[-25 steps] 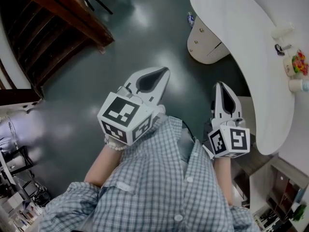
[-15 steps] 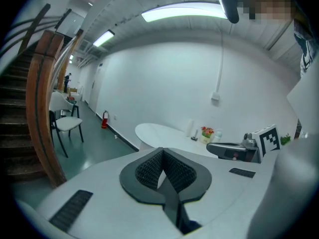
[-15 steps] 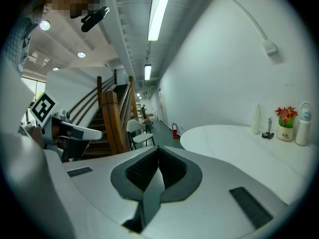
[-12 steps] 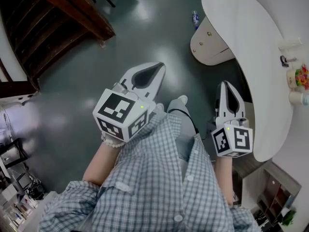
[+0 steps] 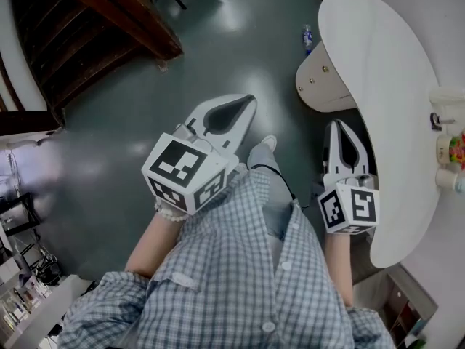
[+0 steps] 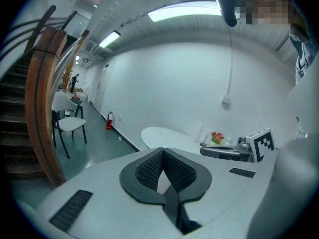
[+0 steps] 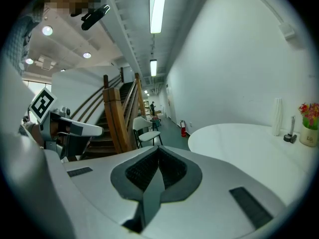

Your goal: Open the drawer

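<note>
A cream drawer cabinet (image 5: 320, 86) with small round knobs stands under the curved white table (image 5: 378, 71), ahead and to the right in the head view. My left gripper (image 5: 247, 102) is held over the dark floor, well short of the cabinet, its jaws shut with nothing between them. The right gripper (image 5: 340, 126) hangs beside the table's near edge, jaws also together and empty. The left gripper view (image 6: 162, 151) shows the table (image 6: 169, 136) far off. In the right gripper view (image 7: 158, 151) the tabletop (image 7: 239, 138) lies to the right. The drawer fronts are in neither gripper view.
A wooden staircase (image 5: 109, 27) rises at the upper left. A bottle (image 5: 307, 38) stands on the floor beyond the cabinet. Cups and flowers (image 5: 450, 147) sit at the table's right edge. A chair (image 6: 67, 126) and a fire extinguisher (image 6: 108, 121) stand along the far wall.
The table and drawer cabinet have shifted right and lower in the head view as the person steps forward. Both grippers moved forward with the person and stayed shut.
</note>
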Tool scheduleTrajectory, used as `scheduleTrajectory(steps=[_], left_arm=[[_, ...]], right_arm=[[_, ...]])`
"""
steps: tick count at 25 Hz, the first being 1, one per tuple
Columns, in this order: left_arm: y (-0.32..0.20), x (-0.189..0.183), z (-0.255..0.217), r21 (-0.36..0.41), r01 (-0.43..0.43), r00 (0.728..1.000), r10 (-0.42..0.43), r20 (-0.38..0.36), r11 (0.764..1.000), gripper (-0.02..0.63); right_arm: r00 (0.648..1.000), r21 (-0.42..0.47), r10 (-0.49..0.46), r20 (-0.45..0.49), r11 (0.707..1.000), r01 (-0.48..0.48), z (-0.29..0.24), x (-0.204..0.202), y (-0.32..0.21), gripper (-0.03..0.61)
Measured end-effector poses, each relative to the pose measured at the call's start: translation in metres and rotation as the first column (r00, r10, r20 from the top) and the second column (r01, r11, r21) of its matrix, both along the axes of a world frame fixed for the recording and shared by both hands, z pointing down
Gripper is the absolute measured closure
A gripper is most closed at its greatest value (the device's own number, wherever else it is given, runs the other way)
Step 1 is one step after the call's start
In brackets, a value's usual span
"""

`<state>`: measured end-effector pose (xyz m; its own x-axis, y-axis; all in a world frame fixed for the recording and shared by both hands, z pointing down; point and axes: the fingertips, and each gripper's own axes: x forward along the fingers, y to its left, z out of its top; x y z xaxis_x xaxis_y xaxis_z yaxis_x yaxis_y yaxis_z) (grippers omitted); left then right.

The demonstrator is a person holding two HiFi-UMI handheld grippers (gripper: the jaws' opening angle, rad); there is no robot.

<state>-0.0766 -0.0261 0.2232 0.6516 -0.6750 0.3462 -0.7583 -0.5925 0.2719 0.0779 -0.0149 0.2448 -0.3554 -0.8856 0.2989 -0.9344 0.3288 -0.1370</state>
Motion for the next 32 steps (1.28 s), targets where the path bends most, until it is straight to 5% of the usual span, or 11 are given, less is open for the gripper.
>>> scheduleTrajectory(steps=[8,16,22,32], left_arm=[[-0.063,0.019,0.002,-0.022,0.049,0.999,-0.049,0.000,0.999,0.615],[-0.102,0.049,0.015,-0.037,0.001,0.999,0.000,0.044,0.999,0.615],[-0.137,0.038,0.017,-0.049,0.053,0.998,-0.052,0.026,0.997,0.615],[-0.179,0.048,0.048,-0.055,-0.146,0.987,0.150,0.060,0.988,0.615]], right_arm=[[0.999,-0.046,-0.040,0.003,0.998,0.040,0.007,0.020,-0.058,0.569],[0.997,-0.044,-0.080,0.008,0.996,0.081,0.020,0.040,-0.092,0.569],[0.994,-0.075,-0.106,-0.002,0.992,0.105,0.036,0.034,-0.107,0.569],[0.995,-0.097,-0.082,-0.053,0.992,0.076,0.056,0.008,-0.125,0.569]])
